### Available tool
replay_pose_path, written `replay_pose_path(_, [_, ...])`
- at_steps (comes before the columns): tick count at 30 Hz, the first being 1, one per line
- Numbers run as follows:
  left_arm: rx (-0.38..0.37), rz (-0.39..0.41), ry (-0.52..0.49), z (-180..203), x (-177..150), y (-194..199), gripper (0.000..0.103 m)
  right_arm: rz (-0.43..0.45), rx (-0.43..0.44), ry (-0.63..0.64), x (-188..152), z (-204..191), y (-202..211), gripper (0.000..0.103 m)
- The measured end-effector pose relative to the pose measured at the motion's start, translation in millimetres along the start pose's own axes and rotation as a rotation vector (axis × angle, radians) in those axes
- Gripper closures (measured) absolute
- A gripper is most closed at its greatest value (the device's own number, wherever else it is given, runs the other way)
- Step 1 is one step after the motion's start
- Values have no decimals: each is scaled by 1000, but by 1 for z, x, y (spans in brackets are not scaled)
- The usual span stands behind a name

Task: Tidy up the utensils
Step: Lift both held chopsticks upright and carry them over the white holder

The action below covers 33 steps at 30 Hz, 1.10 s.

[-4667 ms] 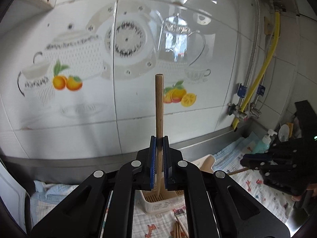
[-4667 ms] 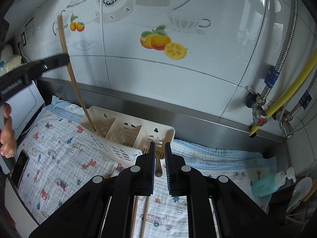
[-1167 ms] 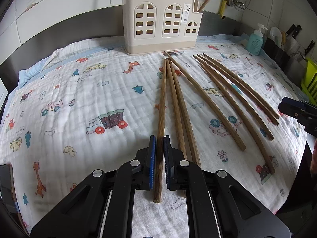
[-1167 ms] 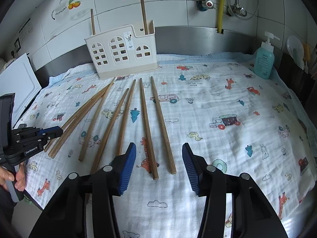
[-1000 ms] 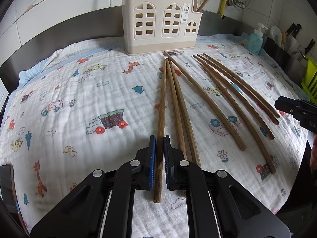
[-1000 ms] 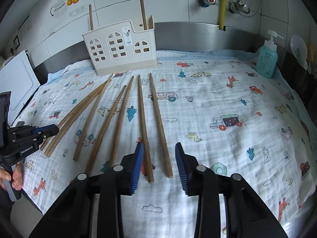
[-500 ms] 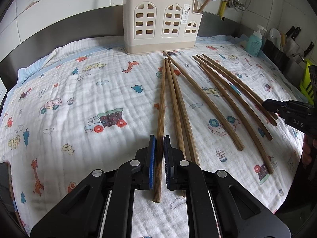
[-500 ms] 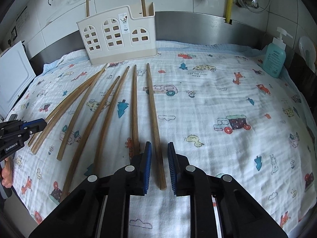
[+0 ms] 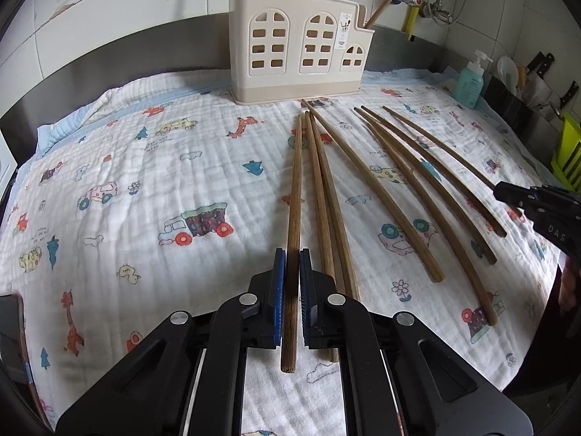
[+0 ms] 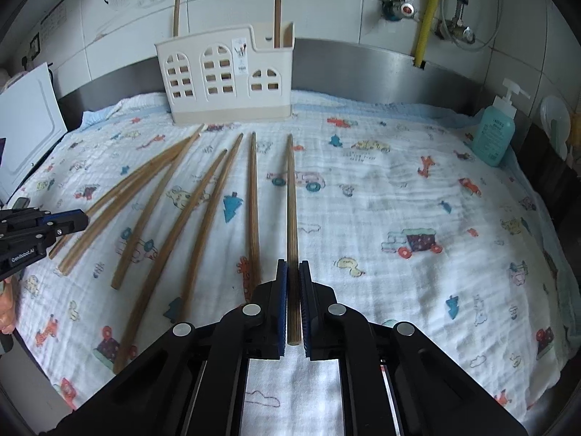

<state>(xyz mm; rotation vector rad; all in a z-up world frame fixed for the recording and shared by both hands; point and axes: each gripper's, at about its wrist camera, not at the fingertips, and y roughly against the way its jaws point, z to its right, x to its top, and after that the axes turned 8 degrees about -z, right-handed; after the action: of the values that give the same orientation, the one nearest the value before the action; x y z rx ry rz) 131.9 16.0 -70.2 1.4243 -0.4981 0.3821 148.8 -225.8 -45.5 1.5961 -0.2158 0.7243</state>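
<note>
Several long brown chopsticks lie on a printed cloth (image 9: 145,189) in front of a cream utensil holder (image 9: 297,51), which also shows in the right wrist view (image 10: 225,80) with two chopsticks standing in it. My left gripper (image 9: 291,254) is shut on the leftmost chopstick (image 9: 295,189) near its near end, low on the cloth. My right gripper (image 10: 293,265) is shut on the rightmost chopstick (image 10: 291,196) near its near end. Each gripper appears at the edge of the other's view, the right one (image 9: 537,203) and the left one (image 10: 40,229).
A teal soap bottle (image 10: 494,134) stands at the back right by a dark rack with knives (image 9: 537,87). A white board (image 10: 25,130) leans at the left. A steel backsplash and tiled wall with pipes (image 10: 425,11) run behind the holder.
My right gripper has moved forward and closed from wide open onto the rightmost chopstick. My left gripper stays shut on its chopstick, almost unmoved.
</note>
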Motion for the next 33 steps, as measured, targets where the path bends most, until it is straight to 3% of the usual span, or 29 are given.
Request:
replay_pose_path(14, [-27,147,16,-9,24,55,97,204,55,24,51,-4,82,97])
replay_pose_path(23, [-81,202,33,-20,53,77,97,240,103,79,98,-9,101,97])
replay_pose_path(33, [-79,238,-22,-23,98,96,97,273,163,153,183,-9,139,97])
